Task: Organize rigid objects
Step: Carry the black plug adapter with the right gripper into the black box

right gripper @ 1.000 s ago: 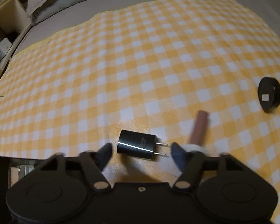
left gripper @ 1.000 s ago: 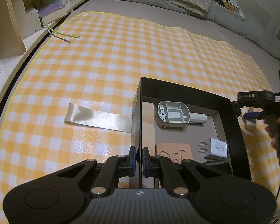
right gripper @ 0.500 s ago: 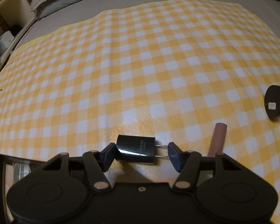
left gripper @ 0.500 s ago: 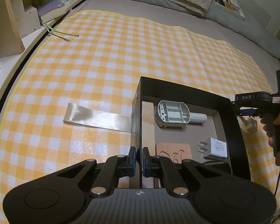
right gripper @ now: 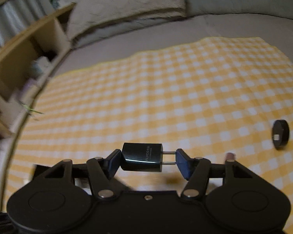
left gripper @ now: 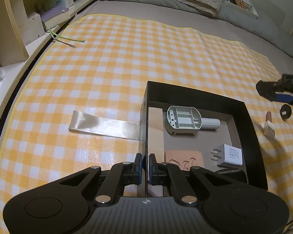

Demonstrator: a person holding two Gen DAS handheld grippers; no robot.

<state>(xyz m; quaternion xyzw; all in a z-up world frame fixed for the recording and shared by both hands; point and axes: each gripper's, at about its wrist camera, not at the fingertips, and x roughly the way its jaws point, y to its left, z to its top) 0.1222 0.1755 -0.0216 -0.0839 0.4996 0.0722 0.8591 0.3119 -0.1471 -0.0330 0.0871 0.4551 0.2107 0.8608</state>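
My left gripper (left gripper: 144, 160) is shut on the left wall of a black box (left gripper: 250, 128) on the yellow checked cloth. Inside lie a grey plastic part (left gripper: 183, 120), a white charger (left gripper: 230, 155) and a tan pad (left gripper: 183, 159). My right gripper (right gripper: 146, 160) is shut on a black plug adapter (right gripper: 141, 157), pinched end to end with its prongs against the right finger, lifted above the cloth. It shows in the left wrist view (left gripper: 281, 95) at the far right, above and to the right of the box.
A black round disc (right gripper: 280, 133) lies on the cloth to the right, also in the left wrist view (left gripper: 285, 112). A brown stick with a white block (left gripper: 268, 125) lies right of the box. A silvery strip (left gripper: 103, 124) lies left of the box. Shelves run along the left.
My right gripper closed on the black plug adapter and lifted it off the cloth, tilting the view up. My left gripper stayed clamped on the box wall.
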